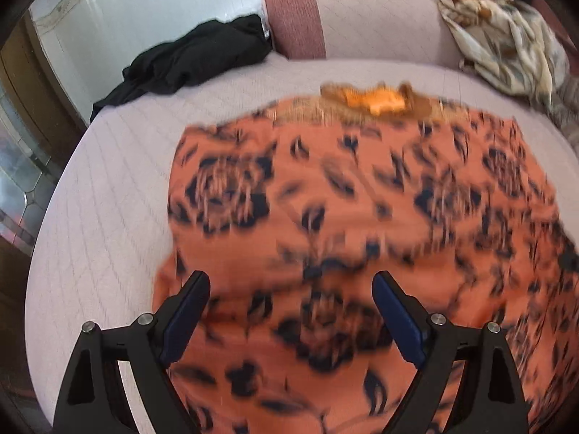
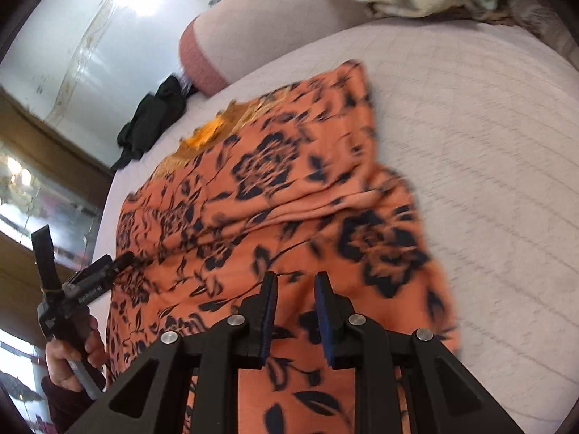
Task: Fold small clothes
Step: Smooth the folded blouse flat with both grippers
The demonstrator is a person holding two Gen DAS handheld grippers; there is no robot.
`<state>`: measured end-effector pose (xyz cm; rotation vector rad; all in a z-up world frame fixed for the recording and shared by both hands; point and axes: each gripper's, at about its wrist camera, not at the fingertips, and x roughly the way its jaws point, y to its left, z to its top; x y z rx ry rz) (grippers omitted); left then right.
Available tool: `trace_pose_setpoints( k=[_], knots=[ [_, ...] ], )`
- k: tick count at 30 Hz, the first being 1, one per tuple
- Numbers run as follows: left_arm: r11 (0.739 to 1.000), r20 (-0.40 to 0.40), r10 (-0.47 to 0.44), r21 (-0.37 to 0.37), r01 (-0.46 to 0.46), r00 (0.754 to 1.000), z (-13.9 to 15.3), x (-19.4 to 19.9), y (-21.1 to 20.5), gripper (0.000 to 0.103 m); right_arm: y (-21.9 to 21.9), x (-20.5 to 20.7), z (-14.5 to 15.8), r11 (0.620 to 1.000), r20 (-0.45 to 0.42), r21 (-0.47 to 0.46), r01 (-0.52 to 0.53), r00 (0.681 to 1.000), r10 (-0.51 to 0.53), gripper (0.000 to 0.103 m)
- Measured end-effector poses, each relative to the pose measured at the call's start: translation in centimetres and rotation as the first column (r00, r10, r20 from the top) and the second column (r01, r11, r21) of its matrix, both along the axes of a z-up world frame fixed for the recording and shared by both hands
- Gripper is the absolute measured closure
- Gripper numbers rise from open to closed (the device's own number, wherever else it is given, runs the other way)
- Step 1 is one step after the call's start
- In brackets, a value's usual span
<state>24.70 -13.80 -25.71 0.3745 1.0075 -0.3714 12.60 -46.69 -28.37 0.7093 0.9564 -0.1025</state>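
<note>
The orange floral garment lies spread across the pale quilted bed, its yellow-lined neckline at the far edge, with a raised crease running across its middle. The left claw hovers over the near part with jaws spread wide and nothing between them. The right claw hangs over the garment's right side, its jaws narrowly apart and seemingly empty. The step in hand looks like picking an edge for the next fold. Done well, each claw pinches one layer at matching corners and lifts evenly. A black garment and a patterned cloth lie well apart.
</note>
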Motion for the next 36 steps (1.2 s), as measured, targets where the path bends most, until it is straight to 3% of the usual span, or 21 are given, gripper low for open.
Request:
trace_pose_setpoints(
  k=[5, 8, 11, 13, 24, 29, 33, 36],
  knots=[
    [0.999, -0.050, 0.031, 0.011, -0.030, 0.998, -1.5, -3.0, 2.5, 0.011, 3.4, 1.5, -1.9, 0.995, -0.064, 0.036, -0.091, 0.994, 0.094, 0.078],
    [0.999, -0.036, 0.049, -0.018, -0.050, 0.998, -1.3, -6.2, 4.4, 0.011, 5.6, 0.8, -1.4, 0.987, -0.070, 0.007, -0.159, 0.985, 0.159, 0.078],
    [0.998, -0.005, 0.054, -0.017, -0.055, 0.999, -1.1, -9.6, 5.4, 0.011, 7.4, -0.9, -1.2, 0.982, -0.074, -0.014, -0.189, 0.979, 0.188, 0.077],
    [0.998, -0.007, 0.062, -0.015, -0.062, 0.998, -1.0, -11.4, 6.1, 0.011, 8.6, -2.1, -1.6, 0.975, -0.083, 0.044, -0.218, 0.972, 0.221, 0.077],
    [0.998, 0.009, 0.061, 0.011, -0.061, 0.998, -1.4, -17.4, 8.3, 0.010, 14.1, -9.8, -2.3, 0.945, -0.058, 0.038, -0.324, 0.944, 0.326, 0.077],
    [0.997, -0.002, 0.069, 0.022, -0.068, 0.998, -1.9, -19.1, 9.5, 0.006, 14.6, -11.1, -2.5, 0.939, -0.053, 0.023, -0.343, 0.938, 0.343, 0.076],
    [0.996, -0.074, 0.080, -0.022, -0.082, 0.994, -1.4, -19.5, 11.1, 0.007, 14.6, -11.4, -2.0, 0.935, -0.089, 0.038, -0.352, 0.931, 0.354, 0.077],
    [0.989, -0.061, 0.136, -0.058, -0.139, 0.989, 0.0, -19.3, 13.3, 0.007, 14.8, -11.0, -1.0, 0.915, -0.071, 0.144, -0.377, 0.918, 0.390, 0.077]
  ],
)
